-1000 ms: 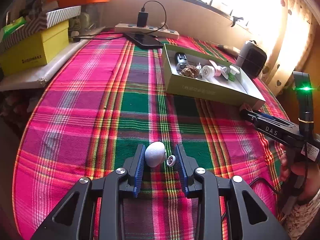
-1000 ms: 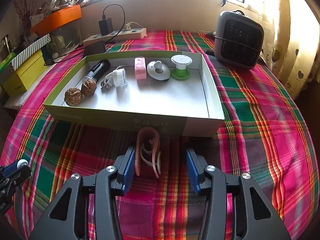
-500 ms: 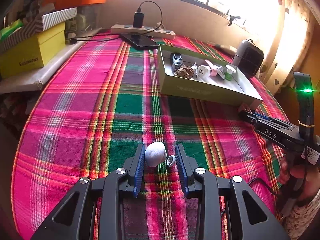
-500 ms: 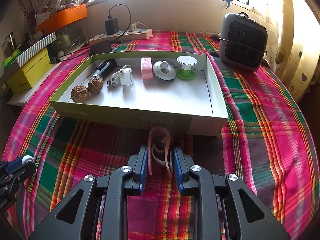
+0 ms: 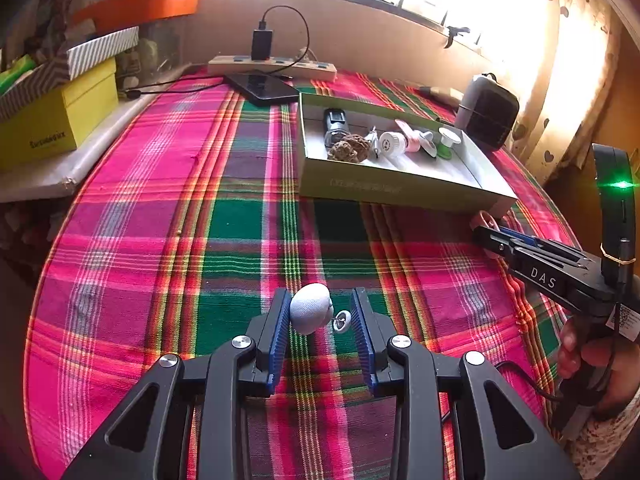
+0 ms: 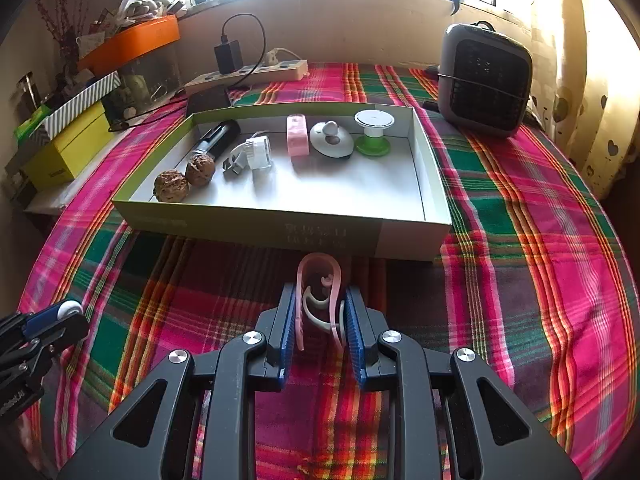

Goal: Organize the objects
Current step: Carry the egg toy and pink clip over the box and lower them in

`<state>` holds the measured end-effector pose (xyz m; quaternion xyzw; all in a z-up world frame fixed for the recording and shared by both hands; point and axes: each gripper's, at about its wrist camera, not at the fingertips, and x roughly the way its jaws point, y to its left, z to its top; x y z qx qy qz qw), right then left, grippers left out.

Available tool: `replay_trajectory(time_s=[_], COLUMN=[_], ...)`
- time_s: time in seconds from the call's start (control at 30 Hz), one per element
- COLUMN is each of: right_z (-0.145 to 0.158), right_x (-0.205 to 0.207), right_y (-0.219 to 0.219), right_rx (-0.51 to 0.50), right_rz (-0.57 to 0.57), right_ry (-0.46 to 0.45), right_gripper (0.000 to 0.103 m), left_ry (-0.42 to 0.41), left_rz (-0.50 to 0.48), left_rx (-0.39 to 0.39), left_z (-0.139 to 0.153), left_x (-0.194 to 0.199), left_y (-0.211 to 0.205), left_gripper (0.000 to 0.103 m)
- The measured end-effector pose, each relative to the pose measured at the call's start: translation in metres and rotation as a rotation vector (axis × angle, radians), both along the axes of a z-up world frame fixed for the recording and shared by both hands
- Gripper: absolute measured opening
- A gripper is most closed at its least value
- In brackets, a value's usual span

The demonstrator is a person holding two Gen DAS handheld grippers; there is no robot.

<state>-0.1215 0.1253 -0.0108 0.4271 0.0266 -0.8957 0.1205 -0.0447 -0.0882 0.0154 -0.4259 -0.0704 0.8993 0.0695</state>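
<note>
My left gripper (image 5: 320,314) is shut on a small grey fabric ball with a metal ring (image 5: 311,309), held above the plaid cloth. My right gripper (image 6: 321,312) is shut on a pink clip (image 6: 318,280) with a white piece inside, just in front of the green shallow box (image 6: 256,224). The box holds two walnuts (image 6: 172,185), a black torch (image 6: 218,138), a white plug (image 6: 254,154), a pink block (image 6: 297,140), a grey knob (image 6: 332,142) and a green-and-white spool (image 6: 373,134). The right gripper also shows in the left wrist view (image 5: 496,236), by the box's near corner (image 5: 496,204).
A dark heater (image 6: 484,80) stands right of the box. A power strip with charger (image 6: 248,74) and a phone (image 5: 266,88) lie at the back. A yellow box (image 5: 52,120) and an orange tray (image 5: 136,2) sit on the left shelf.
My right gripper has closed on the pink clip and lifted it slightly. My left gripper has kept hold of the grey ball and drawn back a little from the box.
</note>
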Motion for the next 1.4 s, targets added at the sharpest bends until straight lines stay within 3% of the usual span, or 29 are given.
replay_trajectory(time_s=[0.73, 1.4], right_z=[0.020, 0.048], right_x=[0.009, -0.013], right_y=[0.010, 0.024], right_rx=[-0.031, -0.075], right_rz=[0.009, 0.004], right_ry=[0.035, 0.076], right_gripper=[0.025, 0.025], left_ry=[0.045, 0.072], left_rz=[-0.087, -0.142], left_rx=[-0.017, -0.016], left_z=[0.023, 0.040], left_x=[-0.018, -0.066], left_y=[0.036, 0.066], left_gripper=[0.029, 0.029])
